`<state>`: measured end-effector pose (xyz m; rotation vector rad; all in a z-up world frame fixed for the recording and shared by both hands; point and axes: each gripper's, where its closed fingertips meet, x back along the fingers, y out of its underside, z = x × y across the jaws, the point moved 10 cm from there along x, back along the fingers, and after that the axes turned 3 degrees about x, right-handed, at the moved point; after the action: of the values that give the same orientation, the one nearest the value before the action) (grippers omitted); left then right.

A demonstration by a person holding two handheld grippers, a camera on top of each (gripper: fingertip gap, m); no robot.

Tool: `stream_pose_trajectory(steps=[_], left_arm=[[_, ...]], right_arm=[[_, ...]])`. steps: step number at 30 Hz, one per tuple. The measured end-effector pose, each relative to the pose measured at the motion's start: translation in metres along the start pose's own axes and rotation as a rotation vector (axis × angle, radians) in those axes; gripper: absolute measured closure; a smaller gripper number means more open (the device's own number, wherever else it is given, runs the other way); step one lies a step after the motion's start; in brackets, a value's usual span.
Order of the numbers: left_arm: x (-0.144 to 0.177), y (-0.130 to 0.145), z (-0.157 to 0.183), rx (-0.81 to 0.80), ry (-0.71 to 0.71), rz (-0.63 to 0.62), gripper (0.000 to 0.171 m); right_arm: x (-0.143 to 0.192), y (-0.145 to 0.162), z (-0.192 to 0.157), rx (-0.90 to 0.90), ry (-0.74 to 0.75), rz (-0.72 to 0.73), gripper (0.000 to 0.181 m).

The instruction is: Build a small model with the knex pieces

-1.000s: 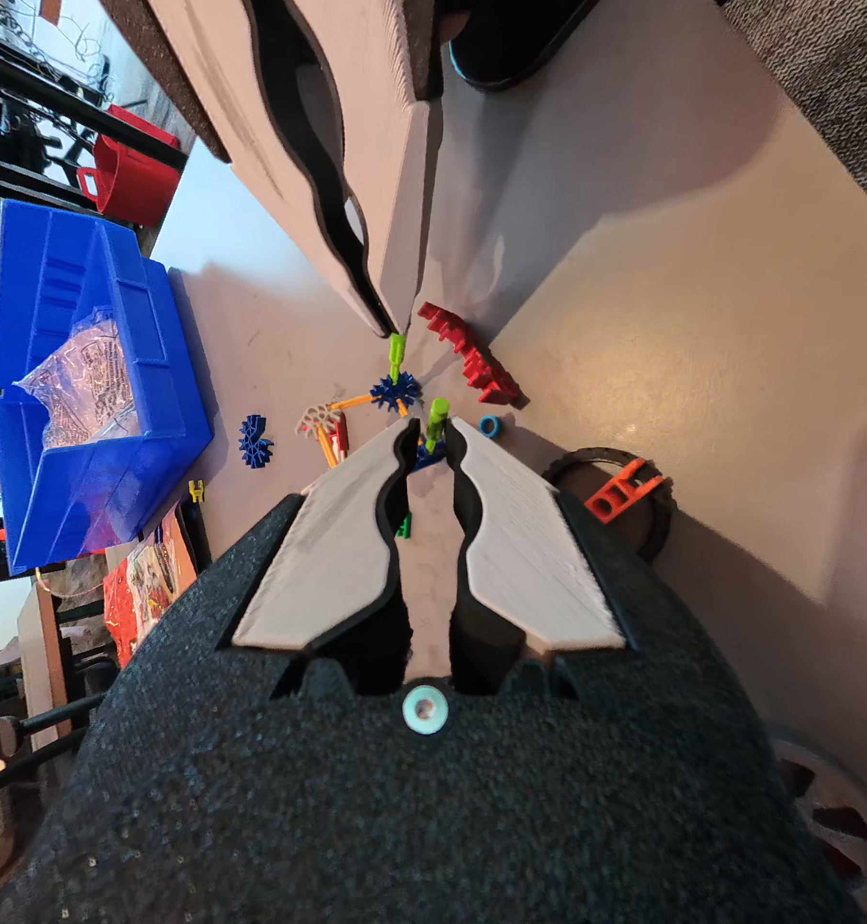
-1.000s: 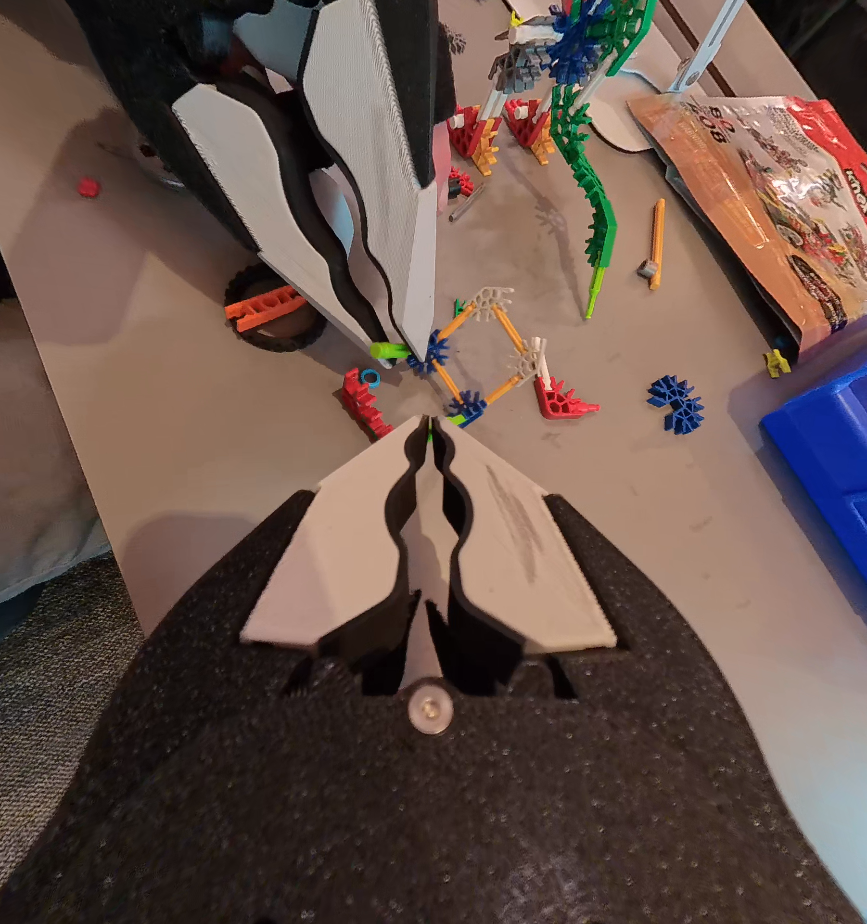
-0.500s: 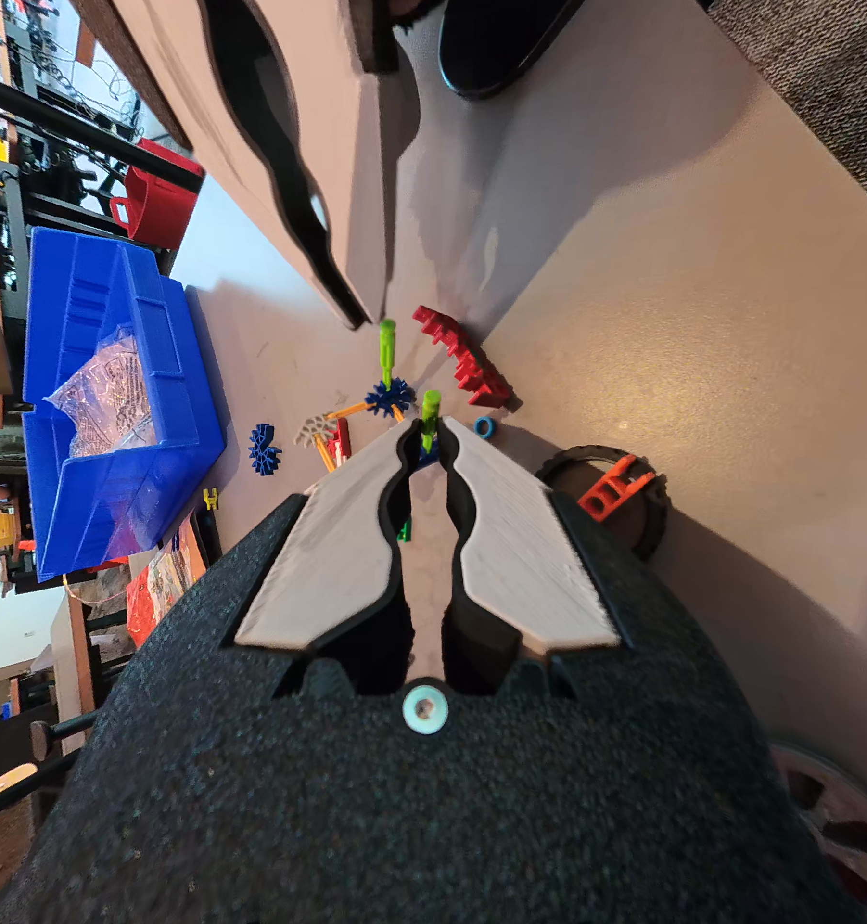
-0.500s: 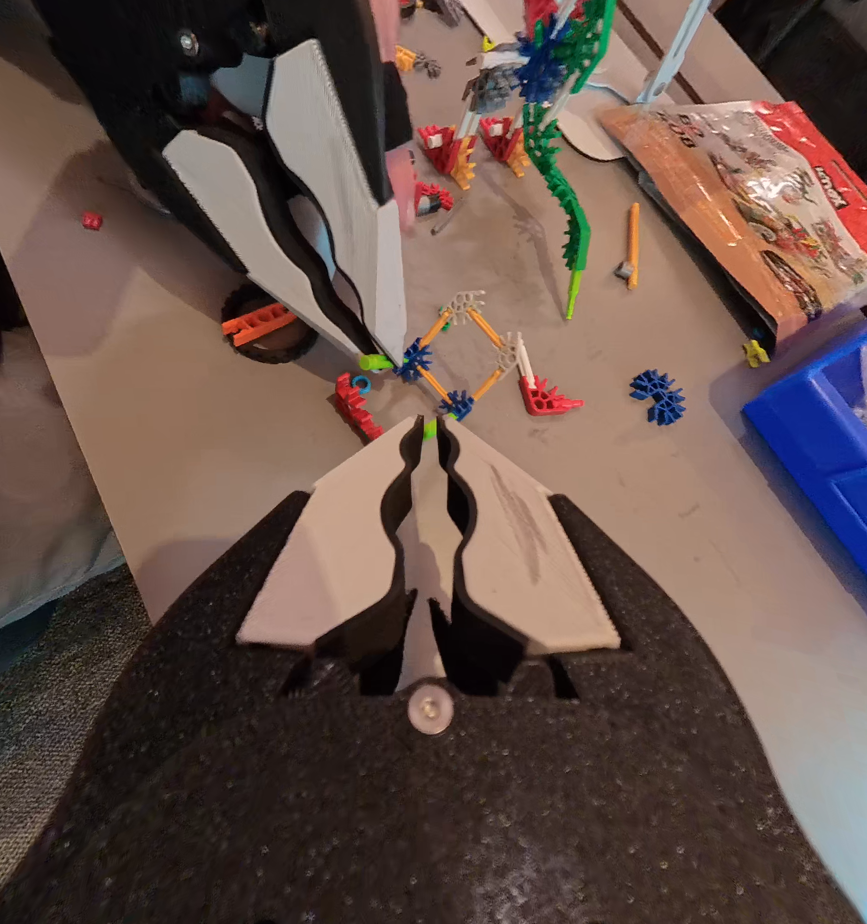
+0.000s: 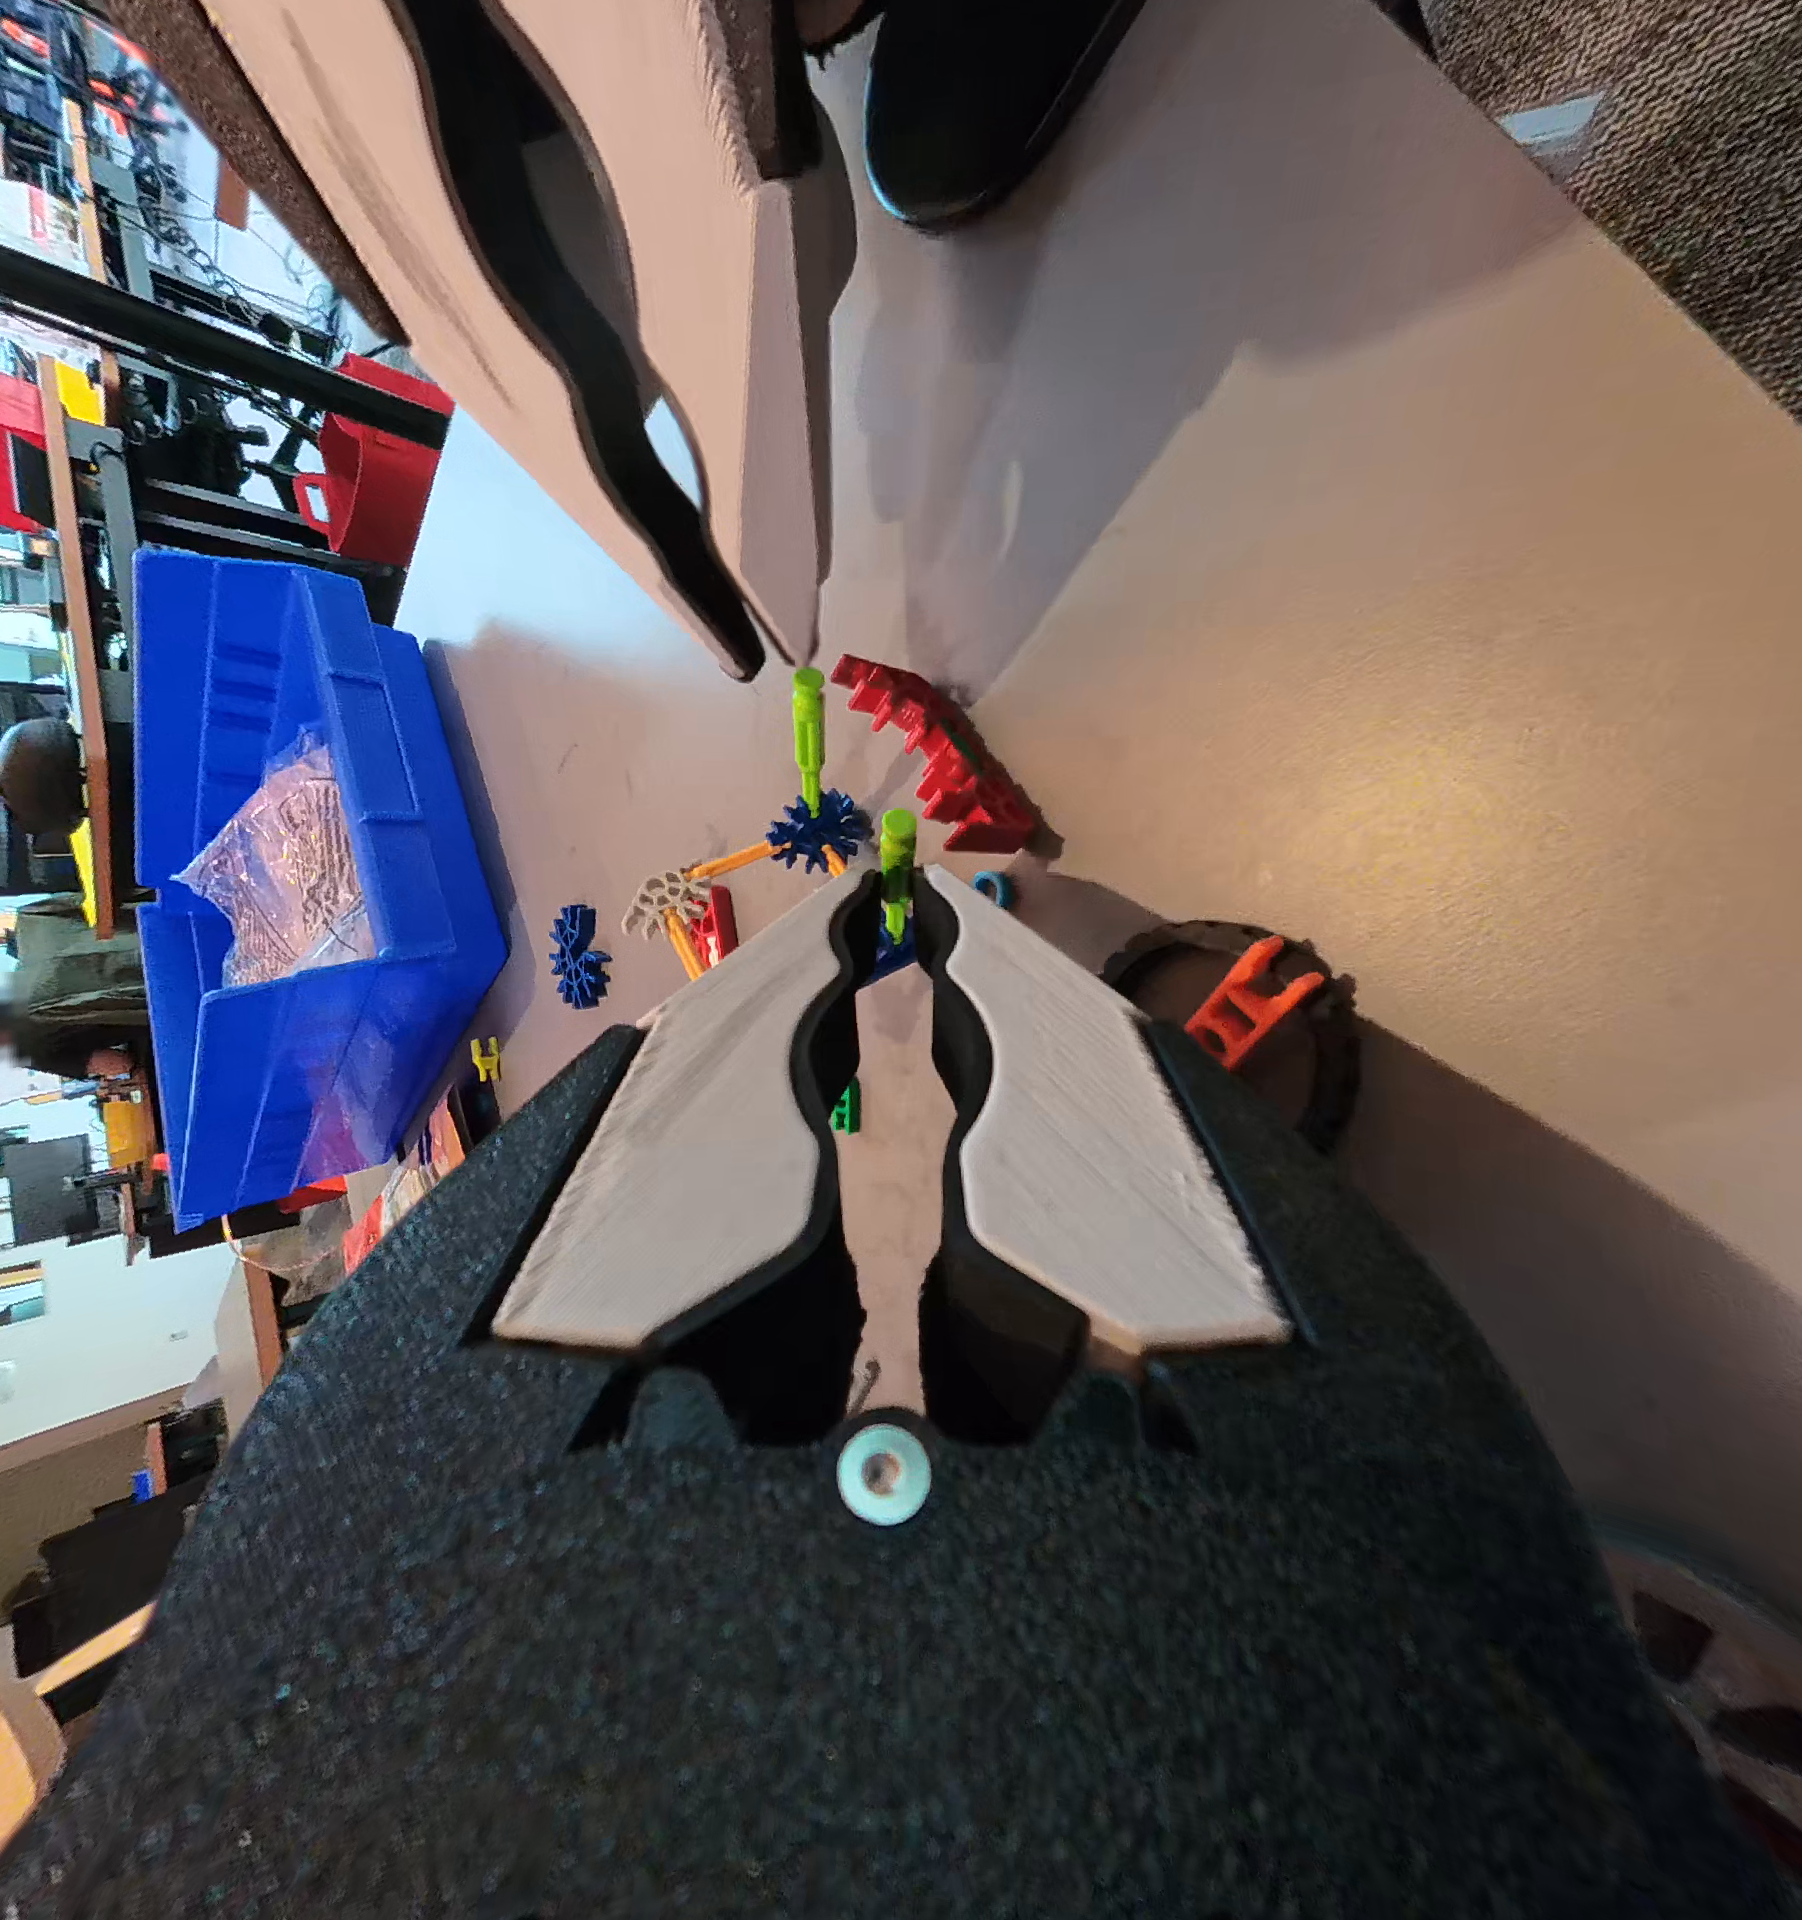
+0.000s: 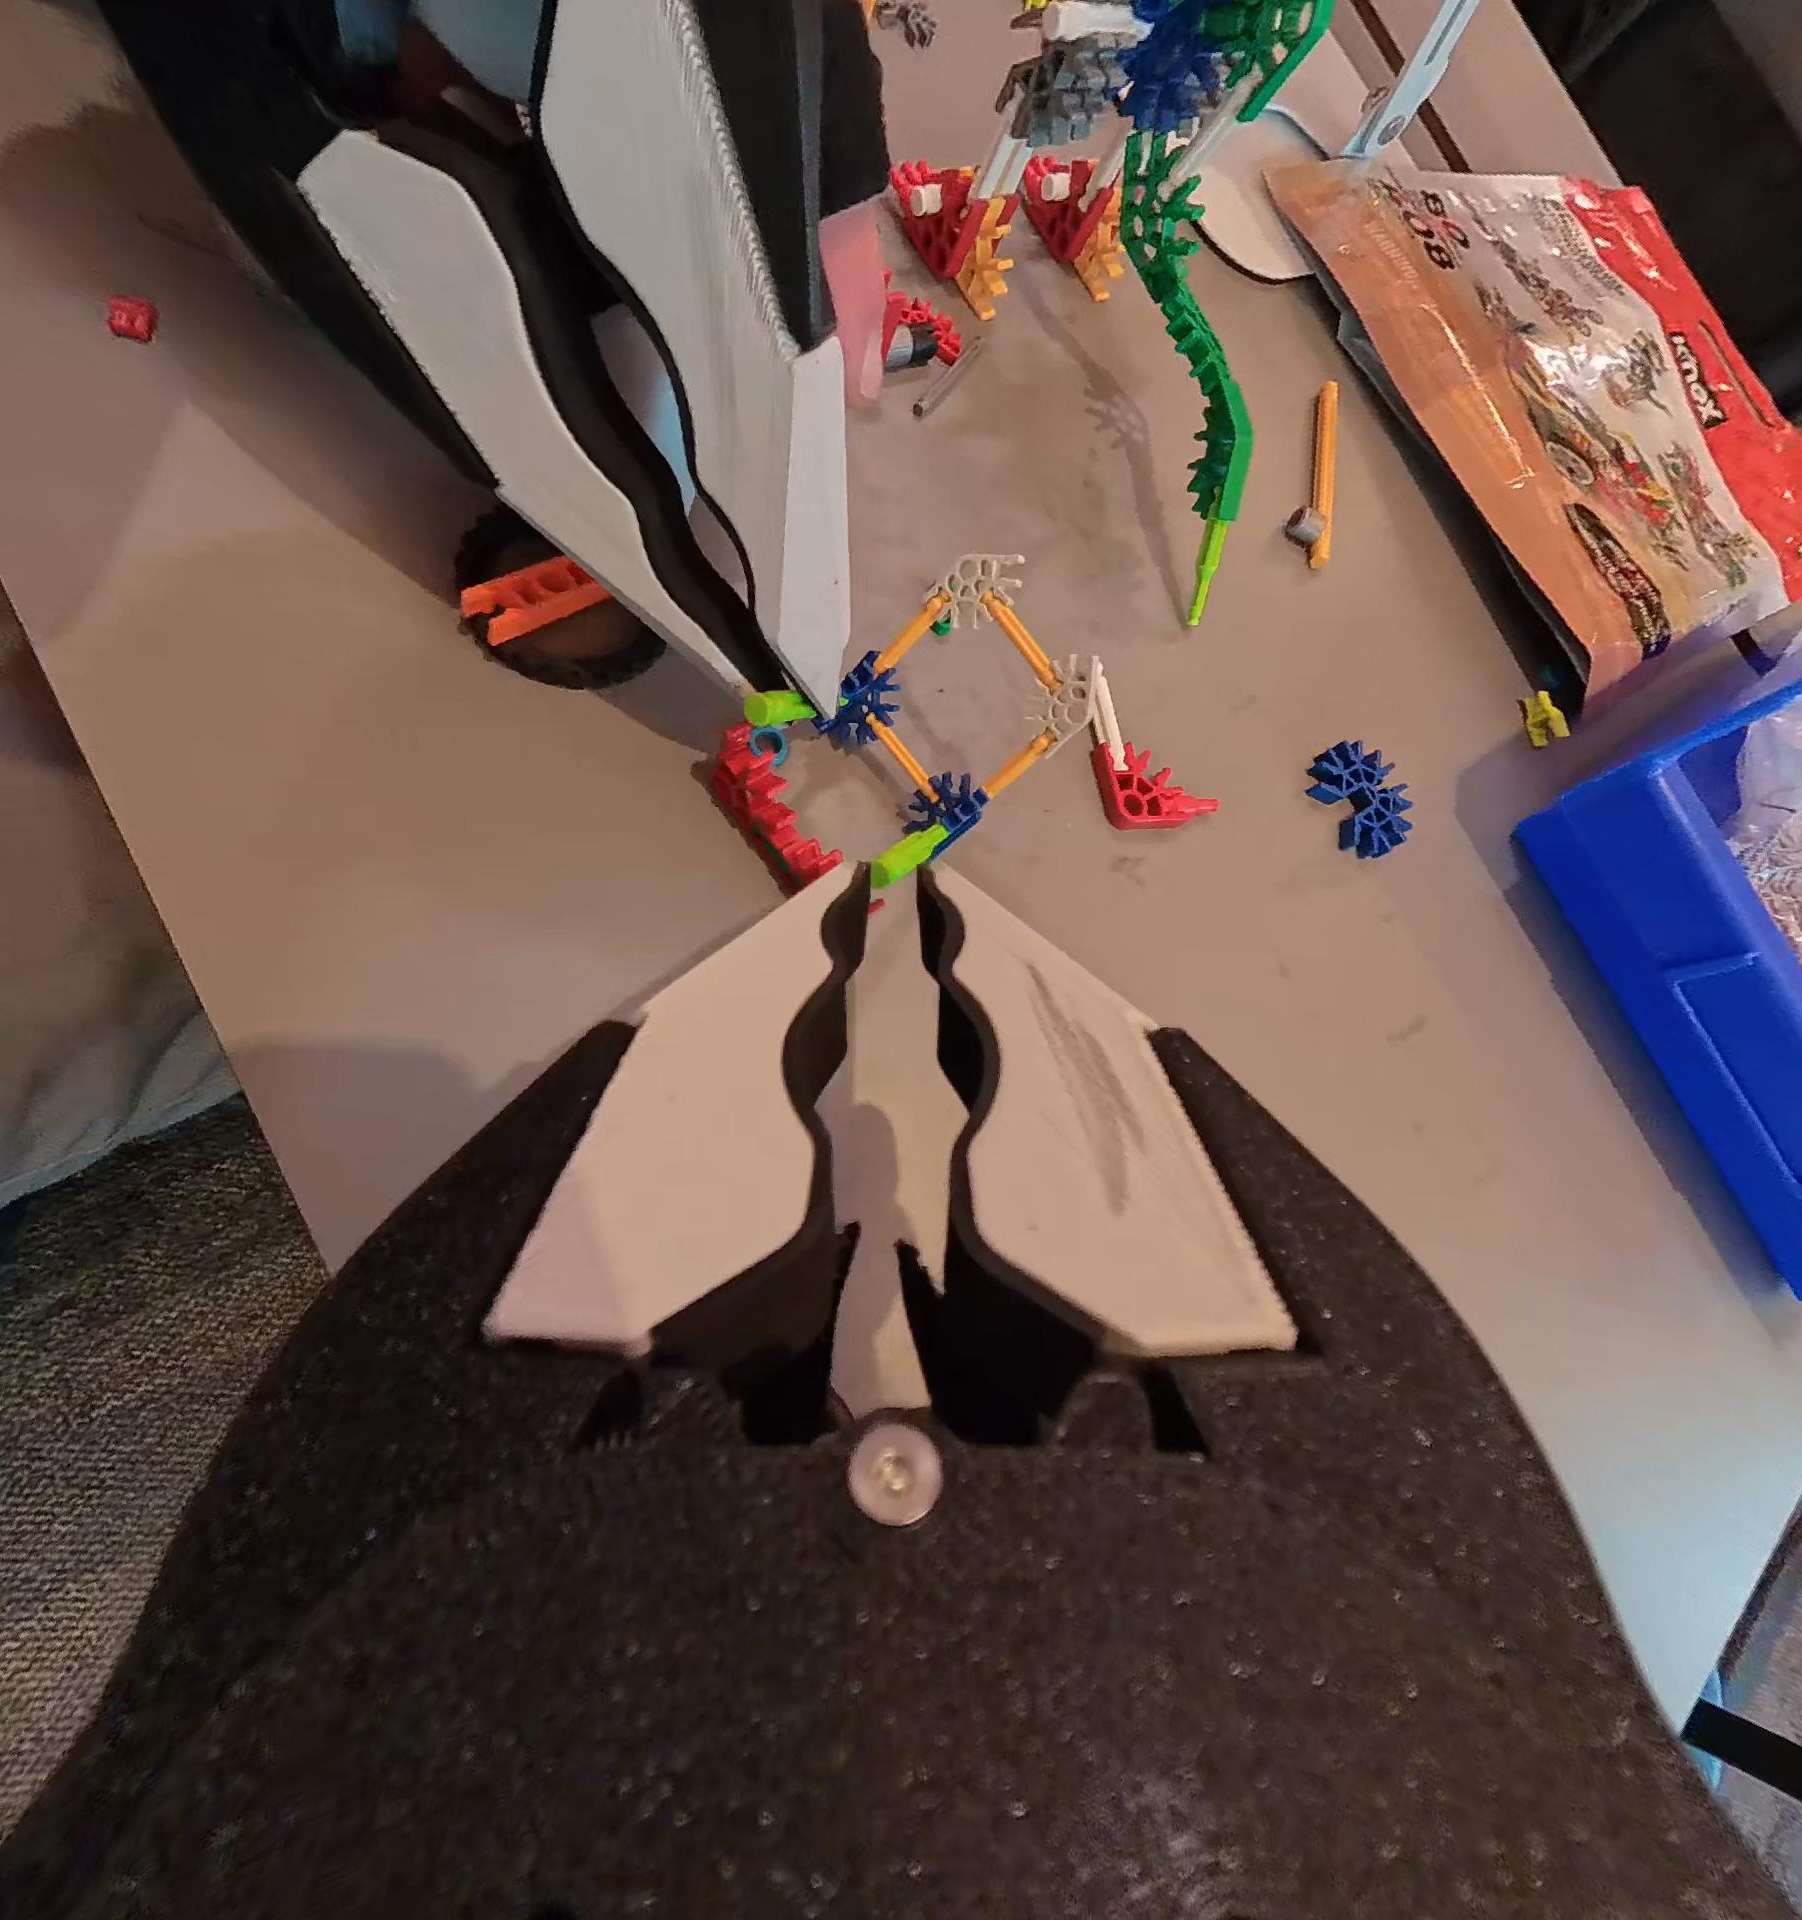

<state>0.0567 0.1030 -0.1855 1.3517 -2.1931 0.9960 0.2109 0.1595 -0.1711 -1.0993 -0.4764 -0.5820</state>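
Note:
A square frame of orange rods [image 6: 1022, 644] with blue and grey connectors lies on the grey table [image 6: 1188, 1039]. A green rod sticks out of each blue connector. My left gripper [image 5: 894, 883] is shut on the green rod [image 5: 895, 857] beside one blue connector [image 6: 861, 707]; it also shows in the right wrist view [image 6: 809, 707]. My right gripper [image 6: 892, 875] is open by a narrow gap, with the end of the other green rod [image 6: 902, 854] at its mouth. In the left wrist view its tips [image 5: 788, 660] sit just off that rod [image 5: 809, 727].
A red toothed piece [image 6: 762, 800] and a black wheel with an orange part [image 6: 554, 634] lie beside the frame near the table's left edge. A blue bin [image 6: 1707, 987], loose blue connectors [image 6: 1359, 795], a printed bag [image 6: 1583, 395] and a tall model [image 6: 1177, 208] stand to the right and behind. Across from one pair of fingers to the other is roughly 5 cm.
My right gripper let go of its green rod, drew back from the frame, and its jaws parted a little. My left gripper kept its hold on the other rod.

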Motion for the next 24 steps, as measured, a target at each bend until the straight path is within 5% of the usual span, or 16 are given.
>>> stream_pose_trajectory(steps=[24], left_arm=[[-0.002,-0.002,0.004,-0.079,-0.021,-0.021,0.167]], right_arm=[[-0.006,-0.002,-0.02,0.222,0.071,-0.104,0.163]])
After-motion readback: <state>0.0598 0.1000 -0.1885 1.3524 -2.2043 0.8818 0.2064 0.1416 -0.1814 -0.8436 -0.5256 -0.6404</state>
